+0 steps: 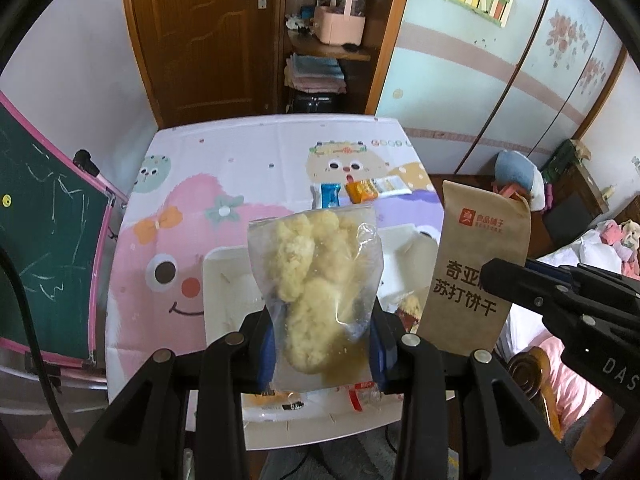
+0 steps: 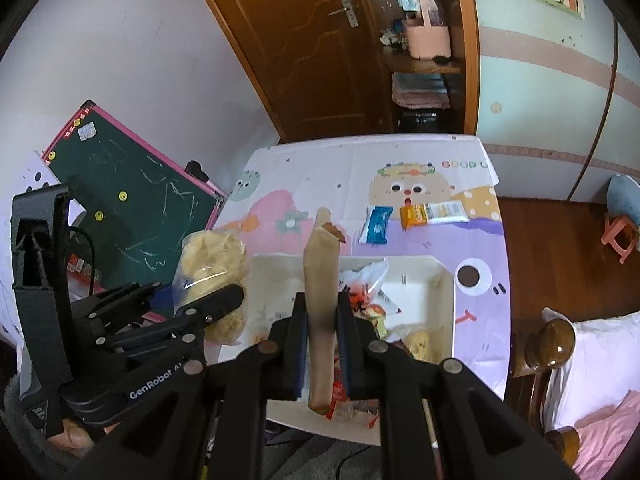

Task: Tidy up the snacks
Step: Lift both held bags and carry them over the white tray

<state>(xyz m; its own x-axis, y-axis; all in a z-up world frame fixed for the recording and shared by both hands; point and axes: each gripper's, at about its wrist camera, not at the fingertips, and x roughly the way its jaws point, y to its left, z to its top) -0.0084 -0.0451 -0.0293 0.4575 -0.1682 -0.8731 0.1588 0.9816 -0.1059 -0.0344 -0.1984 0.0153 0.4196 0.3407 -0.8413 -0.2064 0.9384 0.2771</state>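
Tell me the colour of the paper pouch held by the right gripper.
Kraft brown paper pouch, red logo and dark lettering; clearest in the left wrist view.

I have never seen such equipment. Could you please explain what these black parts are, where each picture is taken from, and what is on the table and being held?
The black parts are two hand-held two-finger grippers; a person carries one in each hand. Each picture comes from a wide-angle camera mounted on one gripper, looking along its fingers.

The left gripper holds a clear plastic bag of pale yellow puffed snacks. The right gripper is shut on a flat brown paper snack packet, seen edge-on.

Below is a table with a cartoon-printed cloth. On it sit a white rectangular tray with mixed wrappers, a blue packet and an orange packet.
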